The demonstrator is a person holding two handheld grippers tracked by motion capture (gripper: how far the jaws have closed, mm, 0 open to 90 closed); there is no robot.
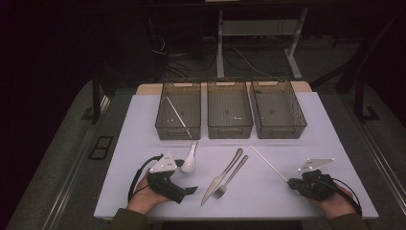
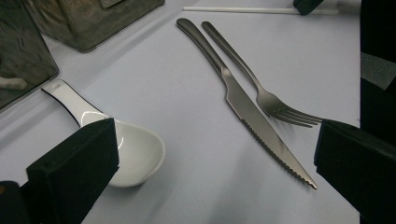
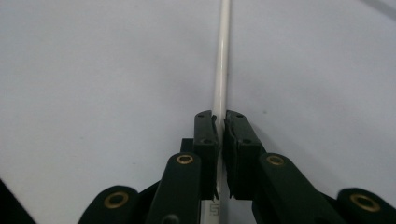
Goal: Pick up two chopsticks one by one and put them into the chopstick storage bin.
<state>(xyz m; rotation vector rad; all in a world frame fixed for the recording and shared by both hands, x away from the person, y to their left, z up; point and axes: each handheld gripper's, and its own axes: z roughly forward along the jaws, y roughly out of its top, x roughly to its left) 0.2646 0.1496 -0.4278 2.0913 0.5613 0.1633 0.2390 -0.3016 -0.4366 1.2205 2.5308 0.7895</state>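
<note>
On the white table (image 1: 143,191), near its right edge, the right gripper (image 3: 219,128) has its jaws pinched onto the thin white plastic chopstick (image 3: 222,60) near one end, likely for lifting. Beside the white ceramic spoon (image 2: 135,151), the left gripper (image 2: 215,154) waits, jaws wide and empty.

This looks like a lab or test room set up for recording, not a home. A white bench (image 1: 143,191) stands alone on a dark grey floor (image 1: 62,191) in a dim room. Behind it is the pale metal frame of a height-adjustable desk (image 1: 221,48), with loose cables (image 1: 167,55) trailing over the floor beneath. Three identical smoky plastic bins (image 1: 230,115) sit in a neat row, and cutlery (image 1: 225,175) is laid out in order, more like a staged trial than a meal
</note>
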